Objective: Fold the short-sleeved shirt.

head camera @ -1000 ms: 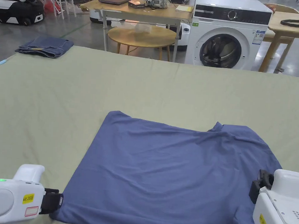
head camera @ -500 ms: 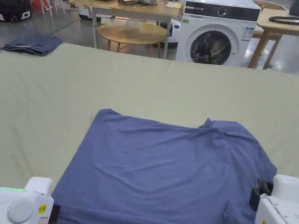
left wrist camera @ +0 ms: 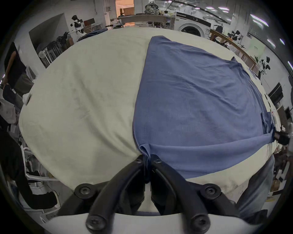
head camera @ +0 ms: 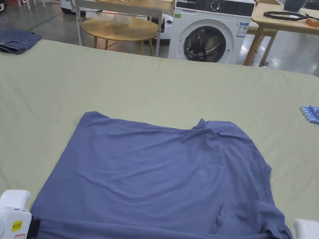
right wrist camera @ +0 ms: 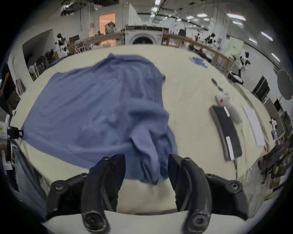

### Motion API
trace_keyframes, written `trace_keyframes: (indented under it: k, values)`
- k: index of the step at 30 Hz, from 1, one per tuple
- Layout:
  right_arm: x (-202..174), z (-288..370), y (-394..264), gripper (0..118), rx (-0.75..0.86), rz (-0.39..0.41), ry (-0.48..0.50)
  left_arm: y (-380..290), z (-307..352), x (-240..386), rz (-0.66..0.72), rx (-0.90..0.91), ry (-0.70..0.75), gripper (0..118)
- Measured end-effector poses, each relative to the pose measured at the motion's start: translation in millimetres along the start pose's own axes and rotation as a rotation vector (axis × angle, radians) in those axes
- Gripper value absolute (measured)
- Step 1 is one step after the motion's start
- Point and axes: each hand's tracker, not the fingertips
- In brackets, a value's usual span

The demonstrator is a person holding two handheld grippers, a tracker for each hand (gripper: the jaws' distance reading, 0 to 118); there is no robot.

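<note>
Shirt matt blue knit cloth; bed sheet matt, smooth.

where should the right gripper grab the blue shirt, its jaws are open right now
Take the bunched near-right corner of the shirt between the open right gripper, coming from the table's near edge. That mirrors the left gripper, shut on the near-left corner.
</note>
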Motion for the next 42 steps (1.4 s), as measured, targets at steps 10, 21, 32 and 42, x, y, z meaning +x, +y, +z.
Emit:
trace_keyframes:
  k: [10, 21, 32, 42]
  values:
    - [-1, -21, -11, 6, -0.035, -0.035, 0.083, -1, 4, -8, 0.016, 0.010, -0.032, 0]
    - [5, 29, 6, 6, 0.073, -0.064, 0.118, 9, 33, -19, 0.081, 0.129, -0.109, 0]
    - [15, 11, 113, 6, 0.137, -0.134, 0.125, 123, 30, -12, 0.059, 0.241, -0.138, 0]
    - [11, -80, 180, 6, 0.057, -0.153, 0.092, 198, -43, 5, 0.052, 0.147, -0.095, 0]
